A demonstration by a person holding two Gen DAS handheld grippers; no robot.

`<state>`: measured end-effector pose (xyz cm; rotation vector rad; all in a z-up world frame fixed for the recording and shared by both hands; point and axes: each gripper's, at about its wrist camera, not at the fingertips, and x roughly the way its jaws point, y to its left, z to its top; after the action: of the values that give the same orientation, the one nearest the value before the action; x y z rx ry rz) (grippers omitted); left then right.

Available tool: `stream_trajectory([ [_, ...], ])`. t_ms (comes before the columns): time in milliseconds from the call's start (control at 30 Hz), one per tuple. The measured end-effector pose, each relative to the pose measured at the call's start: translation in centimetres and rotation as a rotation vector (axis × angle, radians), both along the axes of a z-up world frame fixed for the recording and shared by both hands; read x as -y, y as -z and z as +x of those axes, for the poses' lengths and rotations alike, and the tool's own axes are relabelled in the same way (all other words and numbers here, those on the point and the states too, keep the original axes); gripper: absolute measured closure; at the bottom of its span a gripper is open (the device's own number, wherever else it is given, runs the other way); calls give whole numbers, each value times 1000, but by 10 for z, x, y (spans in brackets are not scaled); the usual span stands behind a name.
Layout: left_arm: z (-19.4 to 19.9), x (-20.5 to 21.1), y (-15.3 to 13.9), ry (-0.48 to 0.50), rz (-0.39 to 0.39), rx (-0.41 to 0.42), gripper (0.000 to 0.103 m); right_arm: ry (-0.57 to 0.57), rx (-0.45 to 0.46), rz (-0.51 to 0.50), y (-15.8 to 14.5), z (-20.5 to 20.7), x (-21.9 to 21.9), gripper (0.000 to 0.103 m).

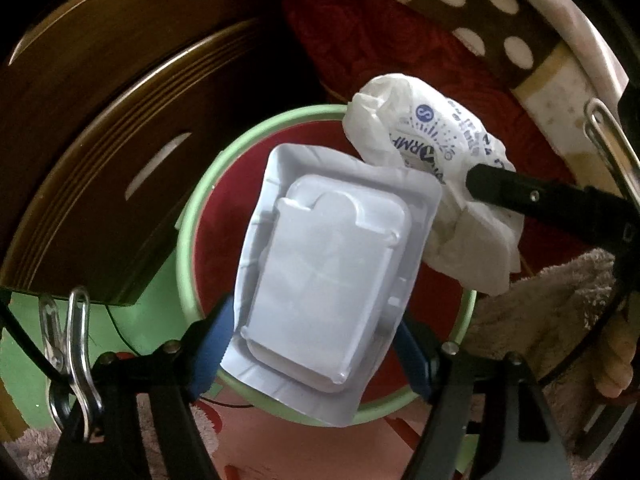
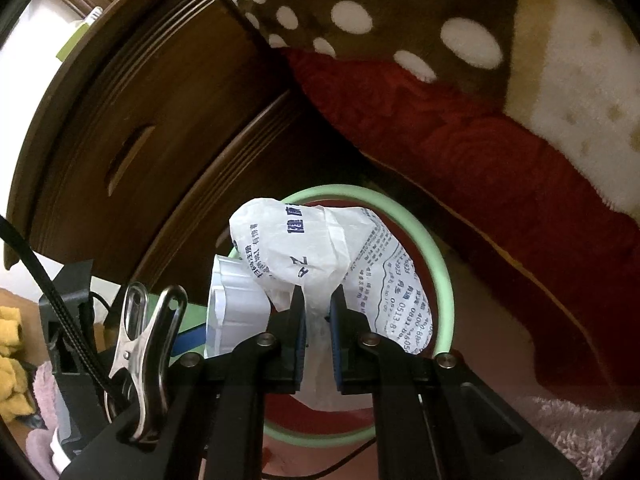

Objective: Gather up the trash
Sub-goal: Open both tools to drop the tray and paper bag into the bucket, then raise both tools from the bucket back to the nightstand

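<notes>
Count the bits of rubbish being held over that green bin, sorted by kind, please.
White plastic blister tray: 1
Crumpled printed paper wrapper: 1
Total: 2, both over the green bin.

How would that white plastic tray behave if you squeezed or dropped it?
The plastic tray looks thin and moulded, so it probably flexes and crackles rather than breaks. It appears empty, so it is likely very light and should fall straight into the green bin below it. Its smooth surface may slip between the blue pads of the left gripper.
</notes>
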<state>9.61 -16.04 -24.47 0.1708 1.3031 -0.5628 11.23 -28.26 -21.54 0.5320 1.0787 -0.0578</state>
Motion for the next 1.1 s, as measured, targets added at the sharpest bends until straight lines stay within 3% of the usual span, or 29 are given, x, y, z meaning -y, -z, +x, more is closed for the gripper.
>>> stream_trajectory([
  [167,0,-2,1,-13,14,18,20,2,9,-9,-3,-4,2,92],
  [267,2,-6,1,-29,1,24,11,5,14,-6,-4,-7,7,91],
  [467,2,-8,-1,-33,-13,31,11,-13,27,1,-7,-10,5,84],
  [567,1,-9,-4,-26,-10,32,11,-14,38,-5,-9,-10,4,74],
  [900,-6,-1,-19,-11,-14,55,11,-38,59,1,-19,-20,-5,73],
  [1100,-4,-8,-22,-13,-22,1,11,-87,94,-22,-25,-22,-7,73],
])
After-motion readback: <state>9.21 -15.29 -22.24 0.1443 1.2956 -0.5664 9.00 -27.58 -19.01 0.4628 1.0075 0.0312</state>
